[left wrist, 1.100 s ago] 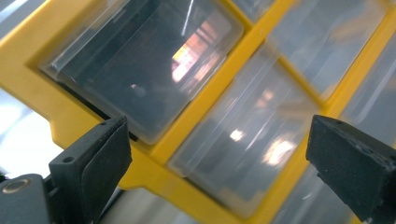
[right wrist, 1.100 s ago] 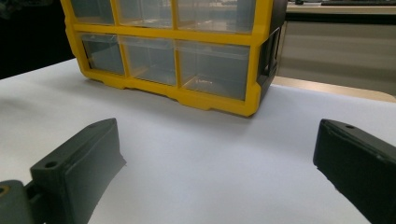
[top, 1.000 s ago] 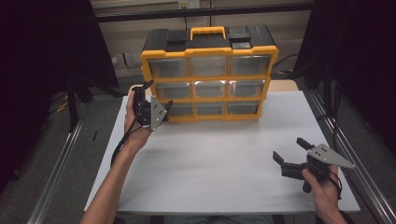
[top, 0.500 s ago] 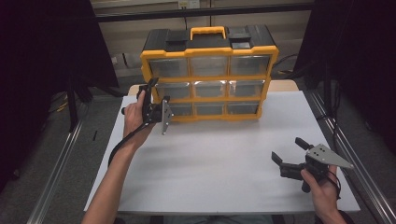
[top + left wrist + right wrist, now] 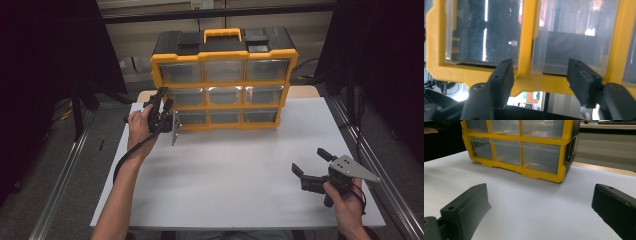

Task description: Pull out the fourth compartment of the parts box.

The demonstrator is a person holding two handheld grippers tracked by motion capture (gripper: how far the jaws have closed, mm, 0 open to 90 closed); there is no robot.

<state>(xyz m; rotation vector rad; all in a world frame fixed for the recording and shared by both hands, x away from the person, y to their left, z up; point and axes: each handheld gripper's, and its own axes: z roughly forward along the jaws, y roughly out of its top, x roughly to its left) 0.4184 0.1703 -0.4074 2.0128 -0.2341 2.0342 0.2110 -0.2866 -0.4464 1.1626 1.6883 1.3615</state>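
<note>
Closing in on the organizer [image 5: 223, 80], the left gripper [image 5: 162, 107] has moved up from the table edge of the cabinet's lower left corner over the last second and now sits right against the left end of its front, level with the middle and bottom rows of drawers. That shift suggests the work in hand is picking a drawer to pull: in the left gripper view the jaws stand moderately apart, holding nothing, straddling a yellow upright [image 5: 526, 37] between two clear drawer fronts [image 5: 482, 31], with the yellow crossbar just beyond their tips. No drawer looks drawn out yet, so the grasp is probably still to come.

The left forearm reaches forward and slightly inward toward the organizer, wrist cocked so the gripper's grey plate hangs edge-down in front of the cabinet. The right gripper [image 5: 312, 167] has stayed put, well apart from the organizer near the table's [image 5: 225, 190] front right corner, held low in the hand, jaws spread wide and empty, pointed back at the cabinet.
</note>
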